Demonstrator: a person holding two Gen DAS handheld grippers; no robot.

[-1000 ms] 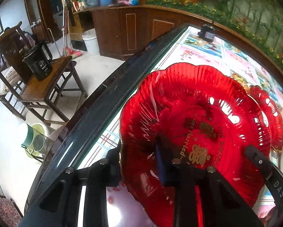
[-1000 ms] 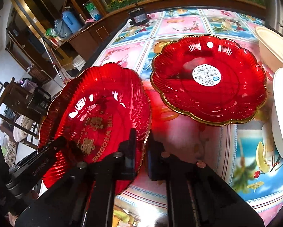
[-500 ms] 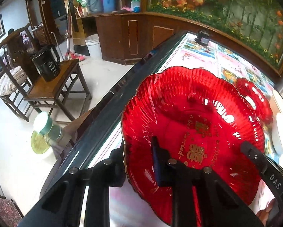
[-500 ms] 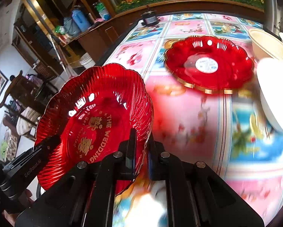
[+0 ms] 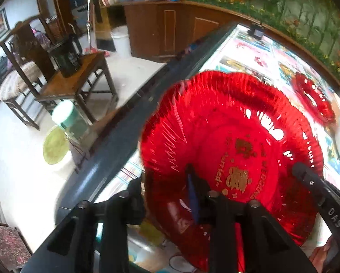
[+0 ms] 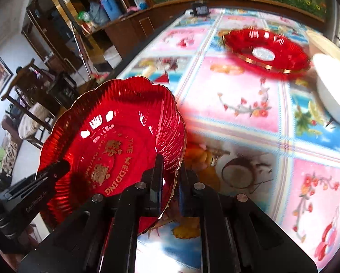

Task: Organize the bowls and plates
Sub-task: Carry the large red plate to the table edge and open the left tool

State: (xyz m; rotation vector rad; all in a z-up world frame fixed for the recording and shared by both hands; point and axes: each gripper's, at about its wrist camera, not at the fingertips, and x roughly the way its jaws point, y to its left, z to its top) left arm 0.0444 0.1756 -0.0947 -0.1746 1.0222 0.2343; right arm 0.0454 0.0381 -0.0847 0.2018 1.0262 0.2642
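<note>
1. You hold the scalloped, translucent red plastic plate with gold wedding lettering [image 6: 110,154] in the air above the near edge of the flower-patterned tablecloth [image 6: 245,104]. The right gripper [image 6: 170,177] is clamped on its right rim and the left gripper [image 5: 167,195] is clamped on the opposite rim, one finger inside the dish and one outside.

2. A second red scalloped plate with a gold rim and a white sticker [image 6: 265,52] rests on the table well ahead, beside a white bowl [image 6: 331,91]. That plate is the likely stacking target.

3. Risk: each grip holds only thin, glossy rim. If your two hands drift apart or twist unevenly, the plate could flex and slip out of one pinch.

4. Risk: part of the plate hangs past the dark table edge [image 5: 115,150], so a slip here likely drops it to the floor.

5. Risk: a tilted landing could leave it skewed on the far plate or nudge the bowl.
</note>
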